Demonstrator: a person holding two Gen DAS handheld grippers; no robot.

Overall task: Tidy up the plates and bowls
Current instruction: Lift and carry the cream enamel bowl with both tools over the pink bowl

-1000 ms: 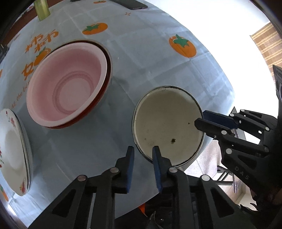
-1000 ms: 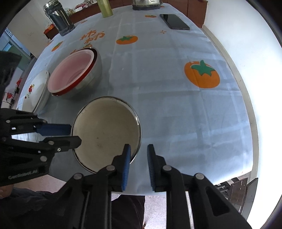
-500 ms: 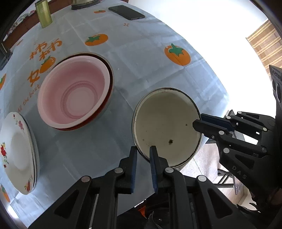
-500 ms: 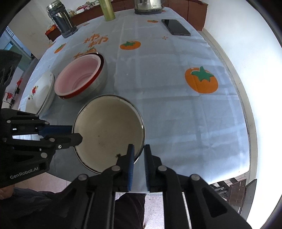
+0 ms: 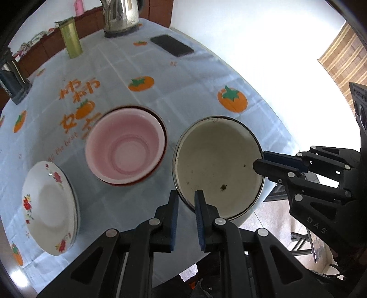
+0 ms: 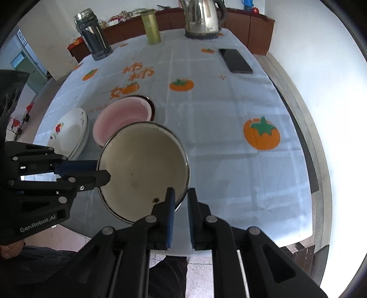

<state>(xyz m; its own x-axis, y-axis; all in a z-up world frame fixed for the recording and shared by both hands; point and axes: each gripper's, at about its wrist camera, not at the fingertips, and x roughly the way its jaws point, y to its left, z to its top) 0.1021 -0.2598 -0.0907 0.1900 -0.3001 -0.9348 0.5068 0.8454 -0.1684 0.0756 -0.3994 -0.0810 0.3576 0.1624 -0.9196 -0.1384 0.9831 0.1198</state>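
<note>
A cream enamel bowl (image 5: 218,165) with a dark rim is held by both grippers, lifted off the blue tablecloth (image 5: 183,75). My left gripper (image 5: 186,201) is shut on its near rim, and my right gripper (image 6: 181,199) is shut on the opposite rim. In the right wrist view the bowl (image 6: 142,169) overlaps the pink bowl (image 6: 123,117). The pink bowl (image 5: 125,145) sits nested in a red-rimmed bowl. A stack of white floral plates (image 5: 49,206) lies at the left and also shows in the right wrist view (image 6: 68,133).
At the far end of the table stand a steel kettle (image 6: 201,16), a yellow-green canister (image 6: 152,26) and a dark glass jar (image 6: 91,34). A black phone (image 6: 235,60) lies at the far right. The table edge runs just below the held bowl.
Both grippers closed on the cream bowl's rim and lifted it. The bowl moved up and toward the pink bowl, and the view now takes in more of the far table.
</note>
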